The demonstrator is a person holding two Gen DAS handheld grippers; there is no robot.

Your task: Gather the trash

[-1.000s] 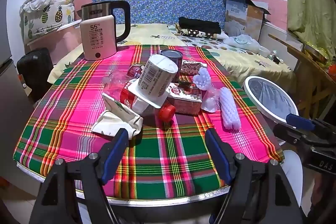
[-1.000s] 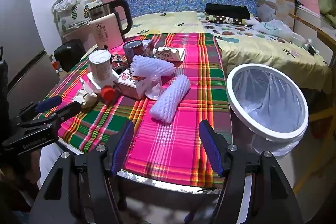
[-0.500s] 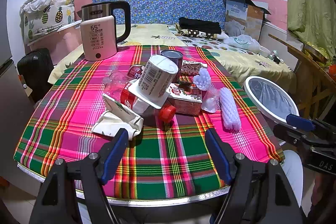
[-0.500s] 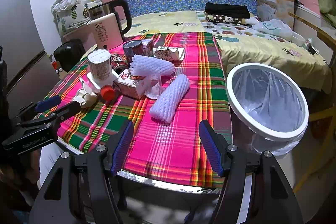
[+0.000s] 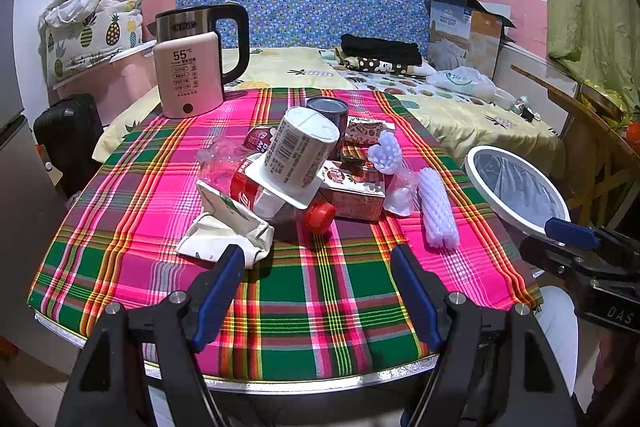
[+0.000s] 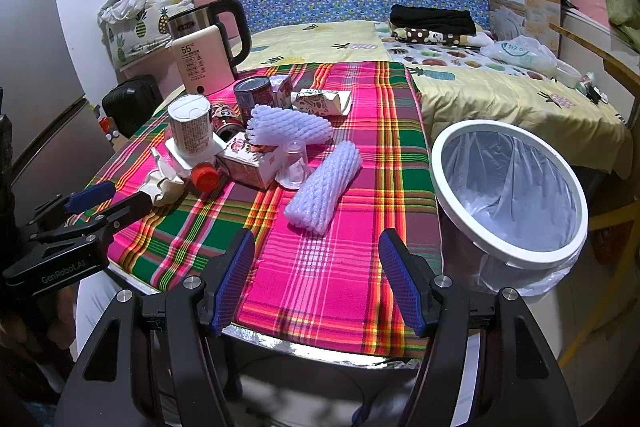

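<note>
The left claw (image 5: pixel 318 291) is shown with its blue pads spread wide and nothing between them, poised above the near edge of the tabletop (image 5: pixel 320 311). The right claw (image 6: pixel 316 277) is likewise held wide open and empty over the near right part of the plaid cloth. No item has yet been lifted; the step in hand is judged to be the approach before a first pick.

The trash is gathered in a cluster at mid-table. Nearest the left claw lies a crumpled white carton (image 5: pixel 226 227), and behind it a red-capped plastic bottle (image 5: pixel 280 199) on which a tilted white paper cup (image 5: pixel 302 151) rests. A red juice box (image 5: pixel 352 191), a tin can (image 5: pixel 328 111) and a small clear cup (image 6: pixel 294 163) are set just beyond. A white foam fruit net (image 6: pixel 324 183) lies apart from the cluster, directly ahead of the right claw.

The lined white trash bin (image 6: pixel 508 187) stands just beside the right edge of the tabletop, its mouth open and unobstructed. A forward reach and a closing on the foam net are judged to be called for next, followed by a short carry rightward over the edge. Bare cloth is left between both claws and the cluster. An electric kettle (image 5: pixel 192 67) stands at the far left corner, well clear of that path.
</note>
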